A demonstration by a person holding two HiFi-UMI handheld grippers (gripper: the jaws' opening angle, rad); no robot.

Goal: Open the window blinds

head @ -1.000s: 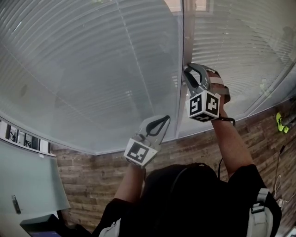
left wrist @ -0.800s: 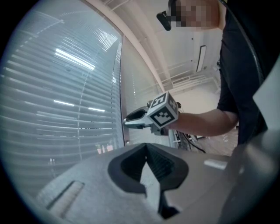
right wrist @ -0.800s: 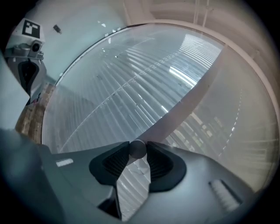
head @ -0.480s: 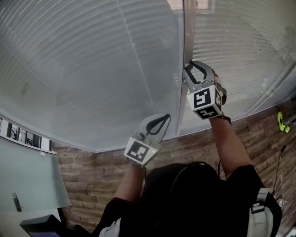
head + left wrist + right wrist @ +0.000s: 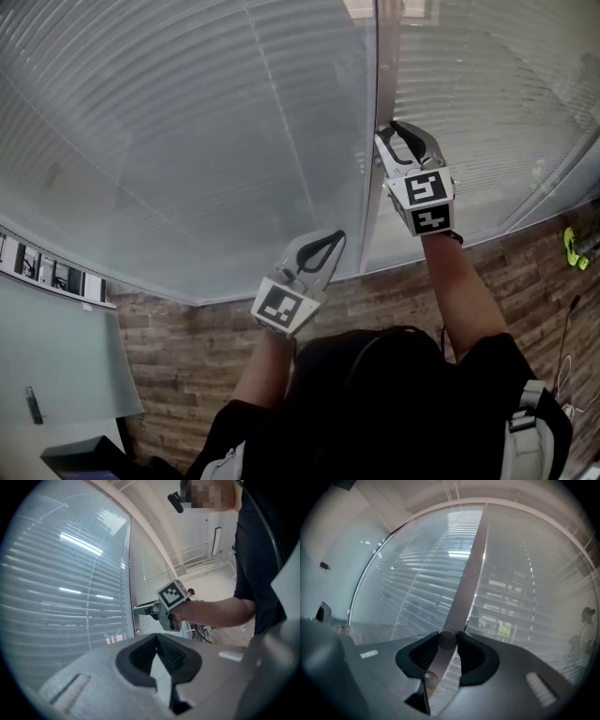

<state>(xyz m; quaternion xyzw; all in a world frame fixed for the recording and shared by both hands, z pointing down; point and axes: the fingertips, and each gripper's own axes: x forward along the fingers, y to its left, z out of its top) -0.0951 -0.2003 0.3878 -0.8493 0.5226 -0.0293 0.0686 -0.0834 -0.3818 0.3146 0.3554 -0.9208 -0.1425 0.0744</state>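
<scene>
Blinds [image 5: 187,122] hang behind glass on both sides of a vertical window post [image 5: 377,84], horizontal slats top to bottom. Left of post: slats look flat and milky, nothing seen thru them. Right of post: bits of greenery and building show btwn slats in the right gripper view.

Right gripper [image 5: 389,141] sits against the post, about mid-height in the head view, pointing level at it. Jaws clamped on a small round knob [image 5: 446,639] that sticks out of the post; black pads press it from both sides. Marker cube [image 5: 424,199] faces the head cam, forearm runs down from it.

Left gripper [image 5: 330,242] hangs lower and just left of the post, tips near the glass, not touching the post as far as seen. Jaws closed tip to tip, nothing btwn them; its own view looks past the closed tips up along the post toward the right gripper.

Wood-look floor [image 5: 187,356] below the post base. Small yellow-green item [image 5: 570,246] on floor well right of post, too small to ID
</scene>
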